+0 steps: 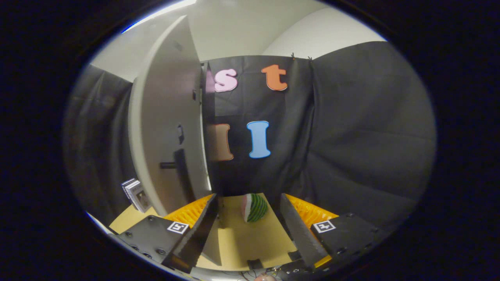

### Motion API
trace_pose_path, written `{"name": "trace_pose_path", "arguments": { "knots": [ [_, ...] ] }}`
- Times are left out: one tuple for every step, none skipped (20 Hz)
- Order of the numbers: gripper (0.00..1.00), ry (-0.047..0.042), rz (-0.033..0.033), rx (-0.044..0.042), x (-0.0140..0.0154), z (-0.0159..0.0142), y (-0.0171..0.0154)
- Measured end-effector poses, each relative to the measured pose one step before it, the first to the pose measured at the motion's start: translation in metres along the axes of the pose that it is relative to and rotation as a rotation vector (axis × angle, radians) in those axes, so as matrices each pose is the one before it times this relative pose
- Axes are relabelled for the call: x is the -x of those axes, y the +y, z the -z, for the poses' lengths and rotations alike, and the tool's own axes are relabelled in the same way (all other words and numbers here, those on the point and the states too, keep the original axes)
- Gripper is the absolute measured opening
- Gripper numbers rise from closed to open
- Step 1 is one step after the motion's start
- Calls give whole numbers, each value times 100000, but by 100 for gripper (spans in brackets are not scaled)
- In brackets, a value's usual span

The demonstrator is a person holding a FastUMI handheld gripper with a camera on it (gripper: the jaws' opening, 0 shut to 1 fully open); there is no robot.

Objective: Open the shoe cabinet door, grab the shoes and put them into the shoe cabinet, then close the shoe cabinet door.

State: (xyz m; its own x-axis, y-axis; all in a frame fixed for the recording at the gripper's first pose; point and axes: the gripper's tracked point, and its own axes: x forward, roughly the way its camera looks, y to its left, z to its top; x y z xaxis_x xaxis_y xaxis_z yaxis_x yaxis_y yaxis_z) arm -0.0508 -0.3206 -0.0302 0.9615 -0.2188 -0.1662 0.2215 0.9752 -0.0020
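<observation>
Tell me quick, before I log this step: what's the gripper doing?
Gripper: jaws open, holding nothing; the cabinet door stands beside them, a watermelon slice toy just ahead.

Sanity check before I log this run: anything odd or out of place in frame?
One thing: a watermelon-slice toy sits on the tan surface just beyond the open gripper, unrelated to shoes. The white cabinet door stands ajar.

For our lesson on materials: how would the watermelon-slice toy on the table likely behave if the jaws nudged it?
The watermelon slice stands on a narrow edge, so it may tip. Its rounded rind might let it rock. It looks light, probably sliding across the table between the open jaws.
</observation>
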Motion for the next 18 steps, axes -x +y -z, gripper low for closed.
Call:
{"name": "trace_pose_path", "arguments": {
  "knots": [
    [99,97,-168,-1142,-1764,-30,-411],
    [98,194,-1361,-1454,-1714,-45,-269],
    [98,321,-895,-570,-1435,139,16],
    [98,472,-1580,-20,-1484,95,135],
    [98,778,-1154,343,-1294,205,366],
    [98,756,-1866,363,-976,192,613],
    [97,445,-1623,487,-644,147,677],
    [97,330,-1820,556,-207,139,711],
    [97,-230,-1769,873,-56,-122,688],
    [97,-575,-1800,893,-39,-266,754],
    [97,-787,-1671,964,-120,-174,718],
    [97,-937,-1157,1086,-21,-285,635],
    [97,-469,468,1028,473,-126,-45],
    [97,-238,103,171,-41,165,249],
    [96,-159,18,-146,-57,136,386],
    [96,81,136,-30,122,-34,378],
    [96,-208,220,220,53,28,446],
    [96,-385,-54,309,153,-156,701]
  ]
}}
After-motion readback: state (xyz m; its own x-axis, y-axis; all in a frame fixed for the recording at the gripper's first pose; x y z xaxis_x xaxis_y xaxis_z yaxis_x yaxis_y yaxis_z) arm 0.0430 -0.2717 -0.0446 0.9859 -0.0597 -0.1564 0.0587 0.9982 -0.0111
